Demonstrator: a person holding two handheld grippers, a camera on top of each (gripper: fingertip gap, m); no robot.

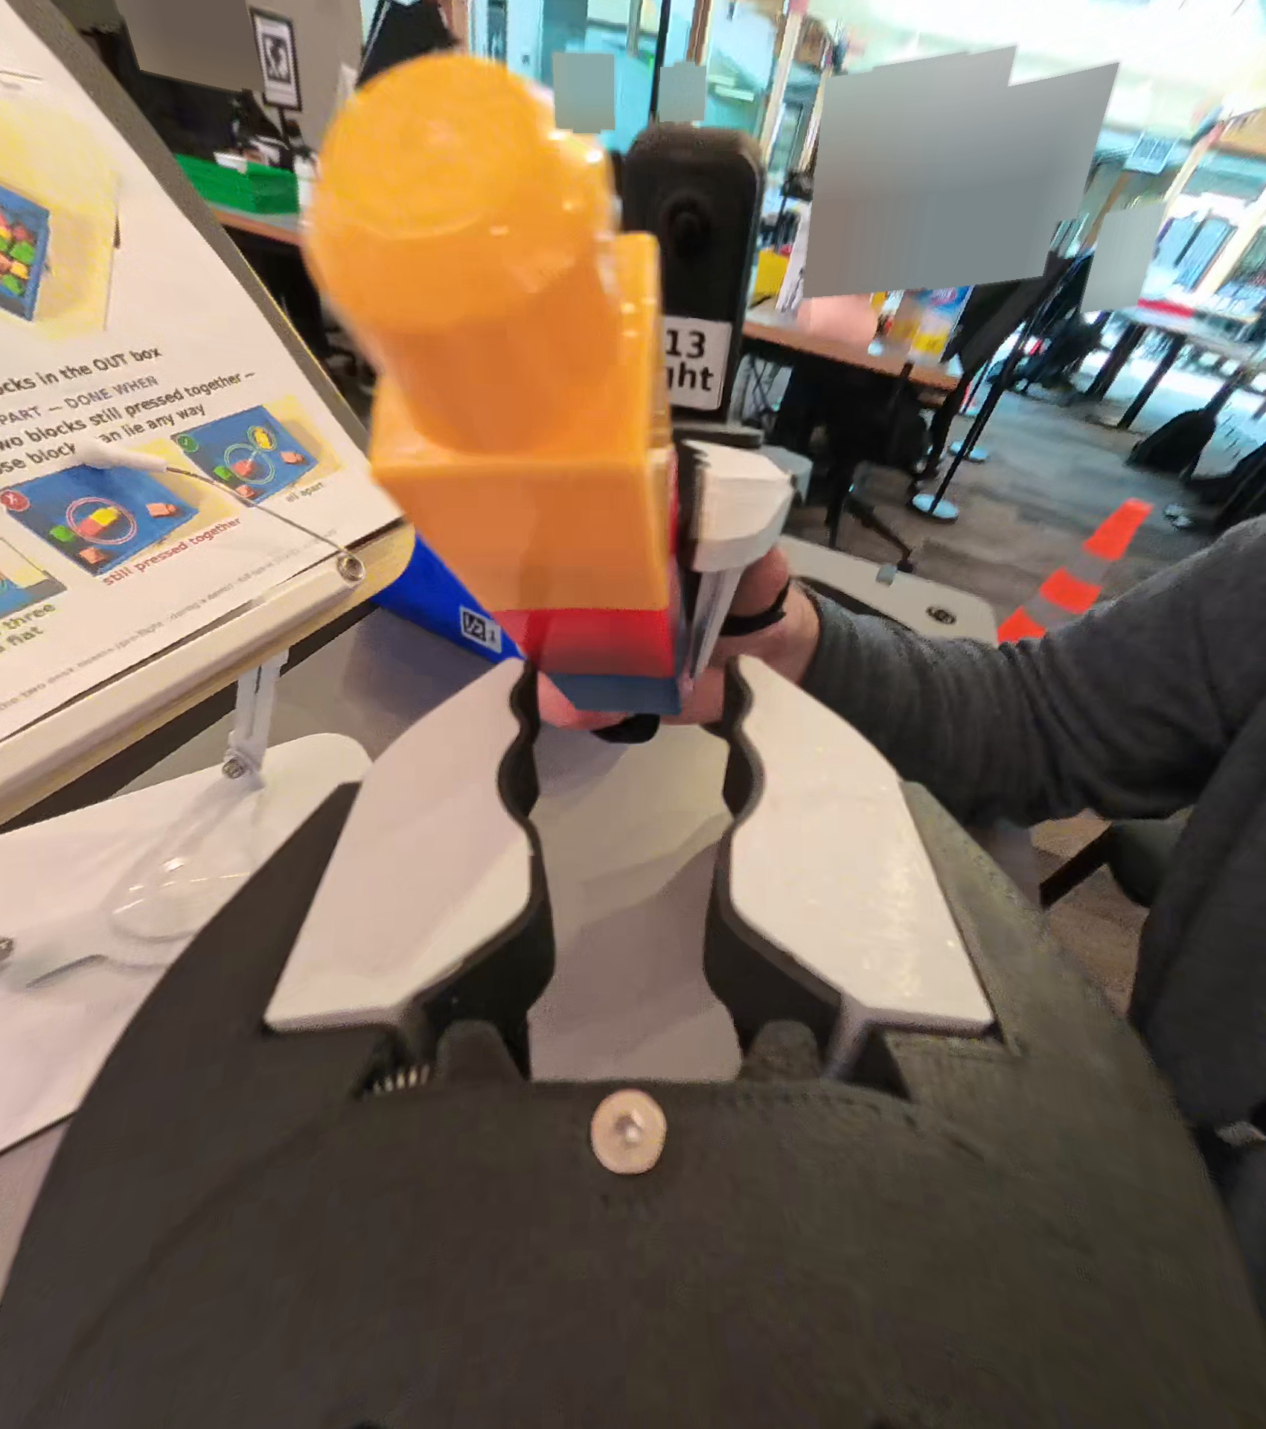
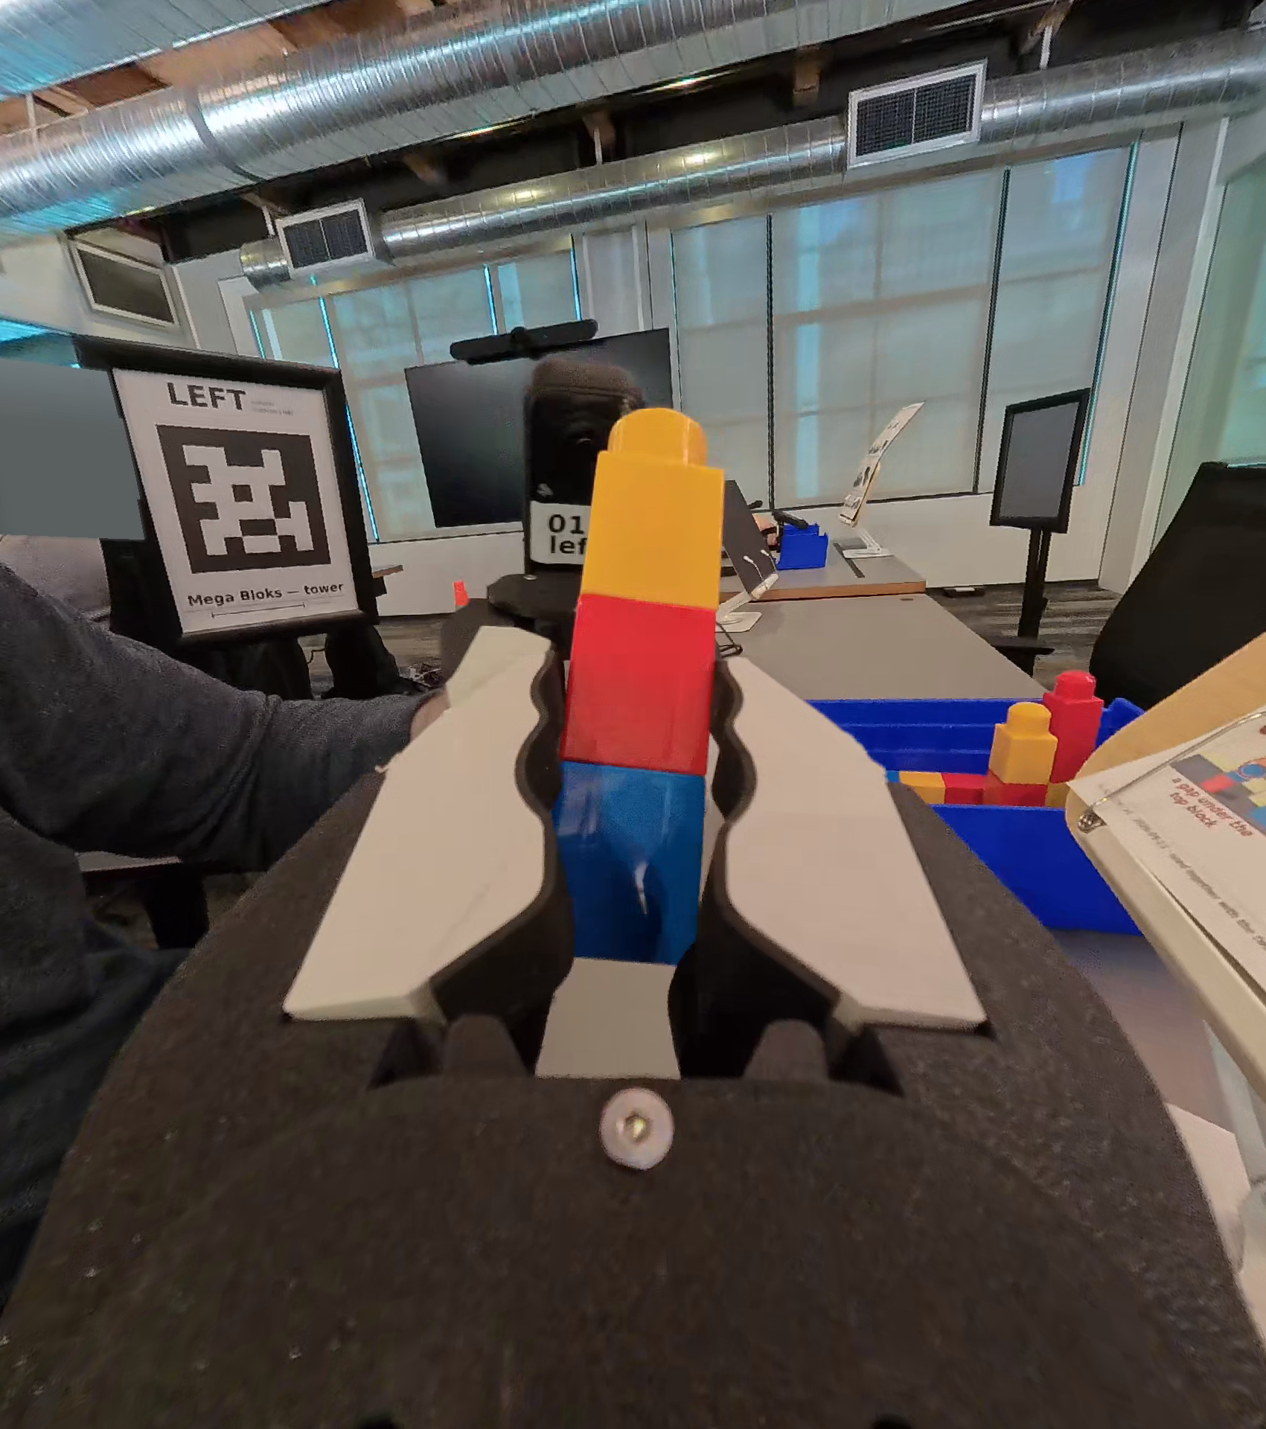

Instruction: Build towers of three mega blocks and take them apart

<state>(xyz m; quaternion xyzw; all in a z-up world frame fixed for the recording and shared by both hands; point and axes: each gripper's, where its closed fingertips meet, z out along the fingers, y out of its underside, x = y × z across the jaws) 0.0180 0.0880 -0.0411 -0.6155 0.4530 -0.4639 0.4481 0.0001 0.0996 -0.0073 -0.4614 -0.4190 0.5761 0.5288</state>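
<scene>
Between my right tongs' (image 2: 633, 742) fingers sits a three-block tower (image 2: 641, 688), pinched at the blue and red blocks, yellow block on top. My left tongs (image 1: 626, 696) gape with nothing held, tips just short of the tower's base. Beyond, a blue bin (image 2: 1032, 866) holds more blocks.

Sheet, left side: an instruction sheet (image 1: 111, 371) on a slanted board carries black and red printed lines, readable, between colour photos.
Sheet, right side: a second instruction sheet (image 2: 1248, 820) has red and black captions, partly cut off.
Framed sign: a black-and-white square marker (image 2: 243, 495) has a bold heading above and a caption below.
Housing labels: a white label (image 1: 695, 363) and another white label (image 2: 560, 533) sit on black housings, each partly hidden.
Bin sticker: a small coded sticker (image 1: 479, 625) is on a blue bin (image 1: 428, 588).
</scene>
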